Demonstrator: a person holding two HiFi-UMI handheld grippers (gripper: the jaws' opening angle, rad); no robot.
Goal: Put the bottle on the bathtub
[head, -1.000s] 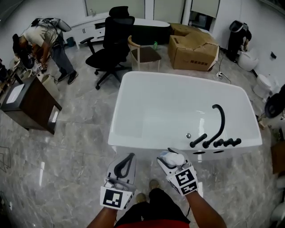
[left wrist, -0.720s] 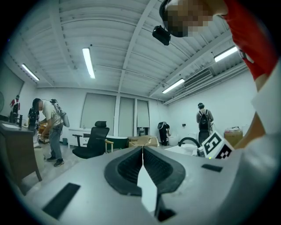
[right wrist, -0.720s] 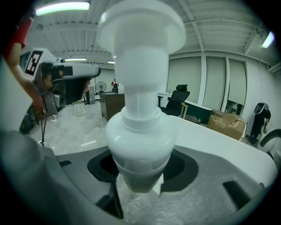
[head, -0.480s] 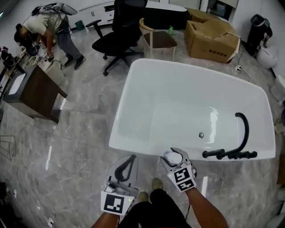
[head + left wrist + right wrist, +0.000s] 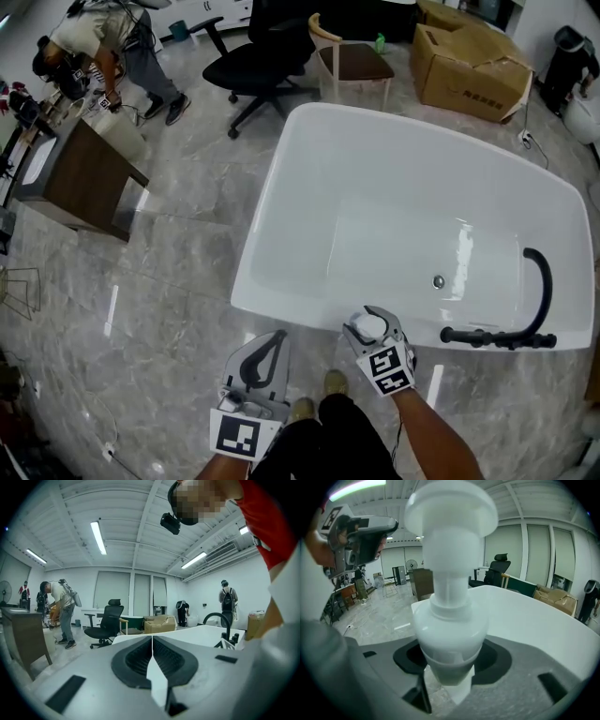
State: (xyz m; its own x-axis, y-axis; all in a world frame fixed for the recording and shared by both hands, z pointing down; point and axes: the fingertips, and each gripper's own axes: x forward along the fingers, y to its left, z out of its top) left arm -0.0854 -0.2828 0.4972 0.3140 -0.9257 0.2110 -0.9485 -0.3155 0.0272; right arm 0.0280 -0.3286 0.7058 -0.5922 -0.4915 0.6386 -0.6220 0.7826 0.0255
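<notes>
Just at the near edge of the bathtub (image 5: 274, 202), left of the black faucet (image 5: 536, 305), the white pump bottle (image 5: 368, 328) is carried above the floor in the right tool (image 5: 367, 319). The jaws are closed around the bottle's lower body. In the right gripper view the bottle stands upright, with its round pump head topmost. From the head view I cannot tell whether the bottle hangs over the near rim or just outside it.

The near rim is bare from its left corner up to the faucet, which is mounted toward the near-right corner. The basin beyond holds only the drain (image 5: 438, 281).

The left tool (image 5: 275, 336) has its jaws pressed together with nothing between them. It is held over the marble floor (image 5: 169, 281), just short of the tub's near-left corner.

Open floor runs along the tub's left edge as far as a dark wooden desk (image 5: 80, 178), which stands well apart. Past the far edge stand a black office chair (image 5: 267, 52), a wooden chair (image 5: 352, 64) and a cardboard box (image 5: 469, 73). A person (image 5: 98, 42) bends over near the desk.
</notes>
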